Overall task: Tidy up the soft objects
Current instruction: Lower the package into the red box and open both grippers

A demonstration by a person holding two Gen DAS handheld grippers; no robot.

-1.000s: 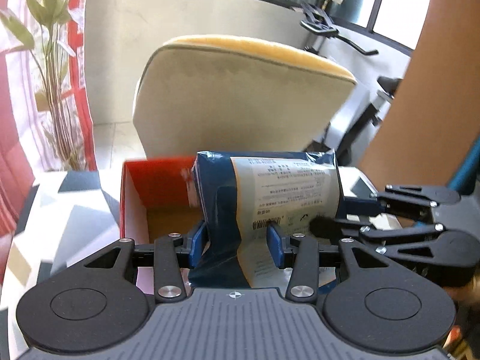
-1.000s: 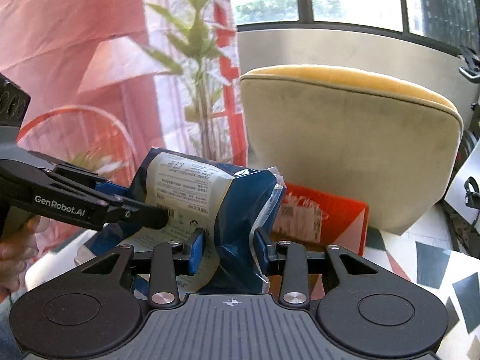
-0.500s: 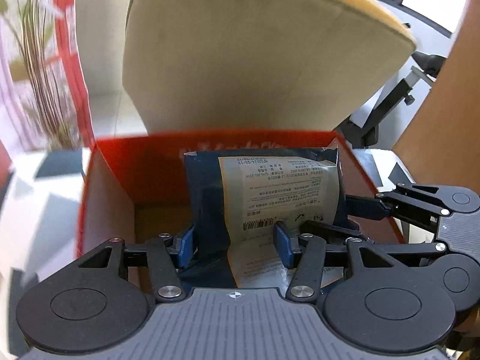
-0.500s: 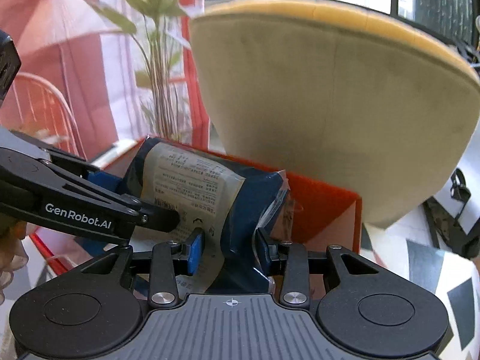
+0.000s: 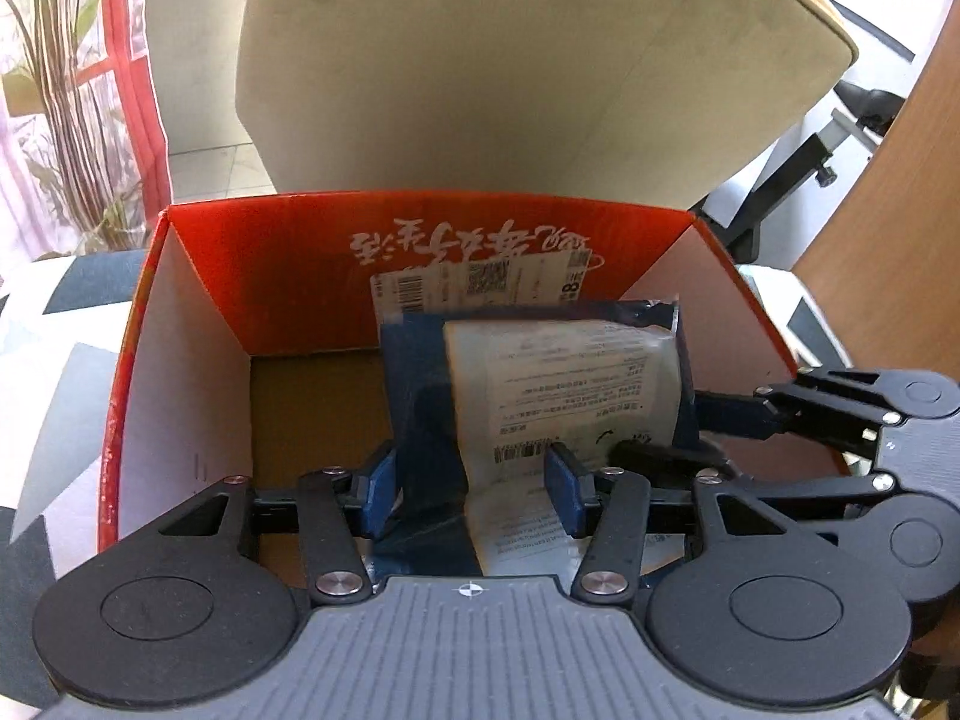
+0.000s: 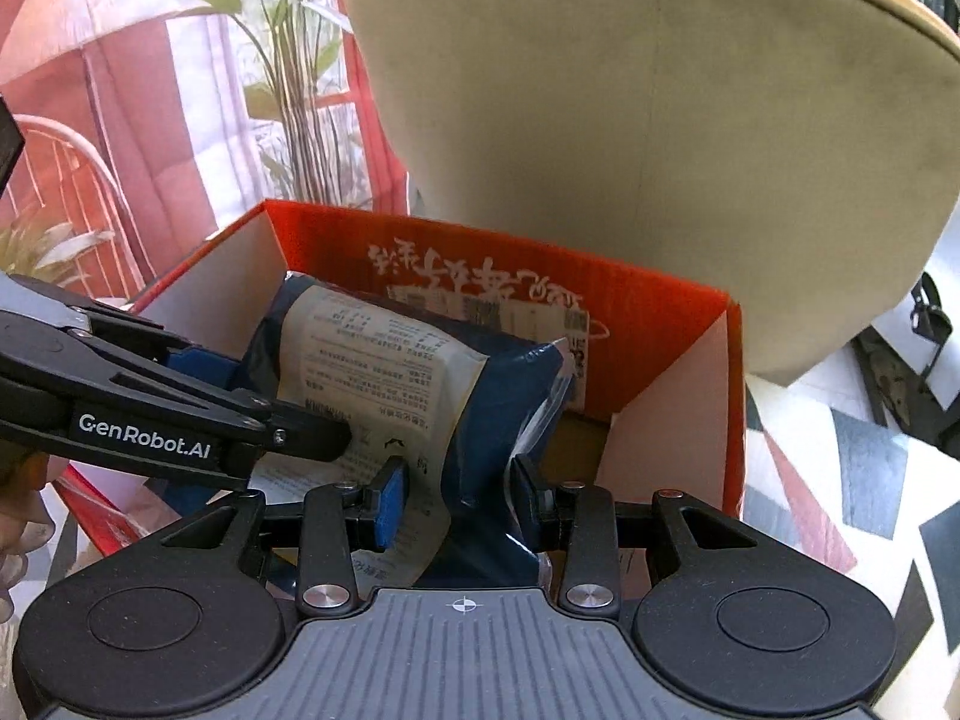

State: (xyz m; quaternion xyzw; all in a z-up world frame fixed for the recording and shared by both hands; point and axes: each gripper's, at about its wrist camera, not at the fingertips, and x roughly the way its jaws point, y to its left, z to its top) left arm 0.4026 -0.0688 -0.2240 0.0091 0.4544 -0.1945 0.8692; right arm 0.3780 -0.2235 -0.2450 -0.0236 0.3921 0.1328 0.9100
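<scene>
Both my claws grip the soft blue pkg [image 5: 534, 396] w/ white label, my left gripper [image 5: 474, 492] & right gripper [image 6: 459, 501] pinching its near end, pkg down inside the red box [image 5: 288, 258], chair [image 5: 510, 60] behind.

A lived-in home room: an upholstered beige chair [image 5: 528, 72] at top centre, a potted plant [image 6: 288, 60] and red curtain [image 6: 138, 96] at upper left.
</scene>
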